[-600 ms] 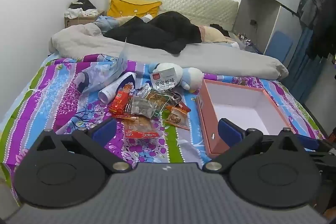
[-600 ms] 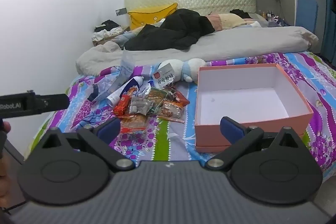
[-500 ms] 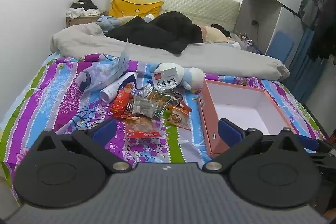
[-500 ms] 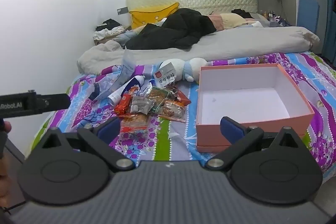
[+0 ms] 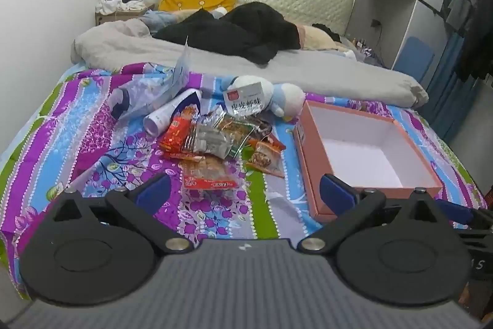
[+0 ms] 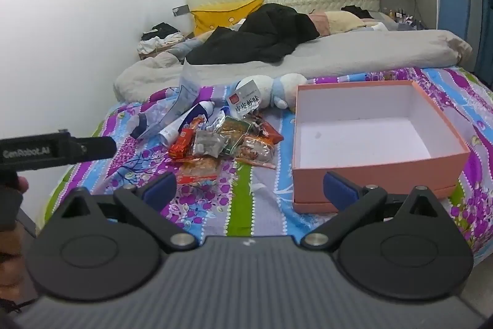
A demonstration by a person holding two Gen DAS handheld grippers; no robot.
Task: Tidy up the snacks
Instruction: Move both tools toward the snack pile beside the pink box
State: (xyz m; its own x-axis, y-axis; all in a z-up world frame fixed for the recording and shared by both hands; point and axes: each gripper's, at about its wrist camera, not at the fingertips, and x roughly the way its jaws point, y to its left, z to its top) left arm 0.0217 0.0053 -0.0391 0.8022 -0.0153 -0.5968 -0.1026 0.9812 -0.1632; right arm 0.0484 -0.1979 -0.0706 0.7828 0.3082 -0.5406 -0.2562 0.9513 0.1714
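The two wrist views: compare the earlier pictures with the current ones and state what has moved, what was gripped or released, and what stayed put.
Only the cameras shifted slightly: the scene sits a little lower in both views. Nothing was gripped or released. The left gripper and right gripper remain open and empty. The snack pile, the plush toy and the empty pink box lie unmoved on the bedspread.

Snack packets [image 5: 222, 144] heaped on bedspread; open pink box [image 5: 363, 156] beside, empty.
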